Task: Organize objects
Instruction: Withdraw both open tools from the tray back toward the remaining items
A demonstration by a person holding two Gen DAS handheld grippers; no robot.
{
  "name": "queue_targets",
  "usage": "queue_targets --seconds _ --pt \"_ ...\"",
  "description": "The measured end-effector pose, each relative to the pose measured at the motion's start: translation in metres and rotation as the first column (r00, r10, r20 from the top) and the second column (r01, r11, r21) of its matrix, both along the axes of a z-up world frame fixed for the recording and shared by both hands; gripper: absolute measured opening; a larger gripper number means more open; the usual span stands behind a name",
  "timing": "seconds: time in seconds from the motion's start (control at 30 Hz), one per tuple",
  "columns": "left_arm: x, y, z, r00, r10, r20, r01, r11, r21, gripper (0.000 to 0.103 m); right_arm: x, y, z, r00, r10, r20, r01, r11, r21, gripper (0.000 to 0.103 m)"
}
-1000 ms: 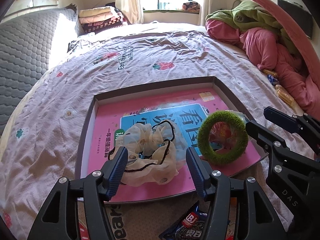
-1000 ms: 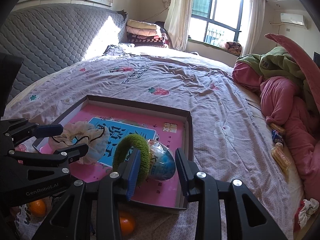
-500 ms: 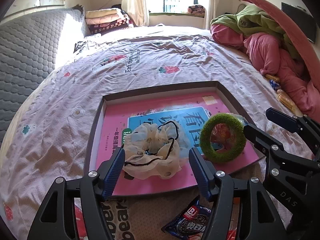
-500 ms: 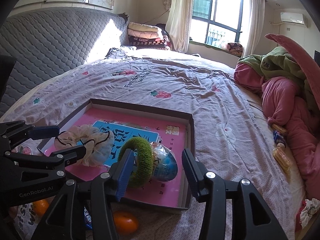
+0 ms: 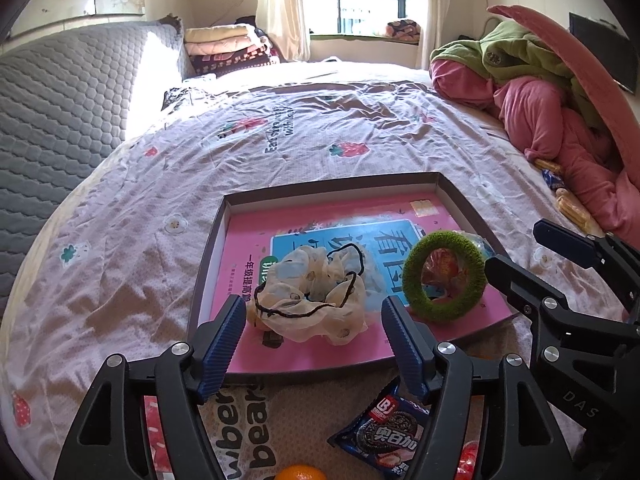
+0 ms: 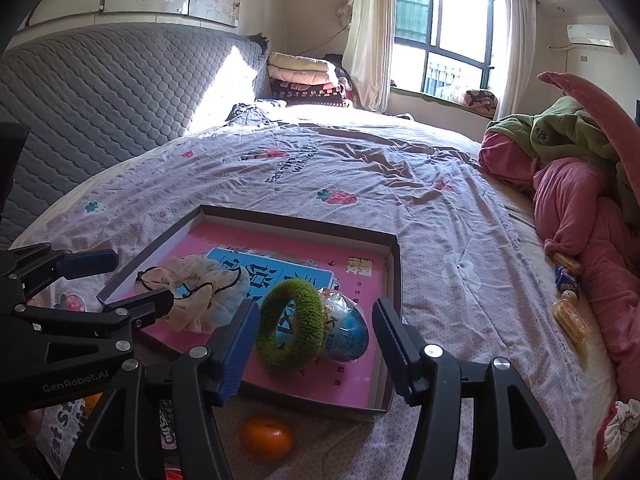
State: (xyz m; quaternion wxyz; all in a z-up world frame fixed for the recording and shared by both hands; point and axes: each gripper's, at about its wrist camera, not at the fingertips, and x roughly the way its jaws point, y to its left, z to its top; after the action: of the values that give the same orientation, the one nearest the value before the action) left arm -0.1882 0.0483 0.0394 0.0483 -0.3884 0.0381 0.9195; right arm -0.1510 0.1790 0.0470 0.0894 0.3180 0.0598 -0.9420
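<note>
bed [image 6: 400, 184] | on it: shallow box [image 6: 394, 264], orange [image 6: 266, 438], snack packet [image 5: 384, 432]

Open sheet is left across the bed [image 6: 400, 184] beyond the shallow box [image 6: 394, 256], up to the far edge; passage there is unobstructed. The box's low rim must be cleared on entry. Inside, the near half is blocked by the cream scrunchie [image 5: 308, 300], the green ring [image 6: 290, 326] standing on edge and the foil egg [image 6: 346, 330] touching it; the far half of the pink book [image 5: 352, 216] is bare. The bed's near edge is cluttered by an orange [image 6: 266, 438] and a biscuit packet [image 5: 386, 430]. The right edge is blocked by heaped pink bedding [image 6: 580, 208] and small snacks [image 6: 570, 320]; the left by the grey headboard [image 6: 100, 100].
</note>
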Motion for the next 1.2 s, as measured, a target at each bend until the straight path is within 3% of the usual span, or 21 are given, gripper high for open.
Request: queue_targets --seconds 0.57,1.2 --pt "0.013 -0.003 0.012 1.000 0.011 -0.016 -0.010 1.000 0.014 0.074 0.012 0.000 0.011 0.999 0.026 -0.044 -0.027 0.999 -0.029 0.069" --pt "0.039 -0.016 0.017 0.999 0.041 -0.031 -0.040 0.999 0.029 0.074 0.039 0.008 0.037 0.987 0.053 -0.149 -0.068 0.993 -0.098 0.077"
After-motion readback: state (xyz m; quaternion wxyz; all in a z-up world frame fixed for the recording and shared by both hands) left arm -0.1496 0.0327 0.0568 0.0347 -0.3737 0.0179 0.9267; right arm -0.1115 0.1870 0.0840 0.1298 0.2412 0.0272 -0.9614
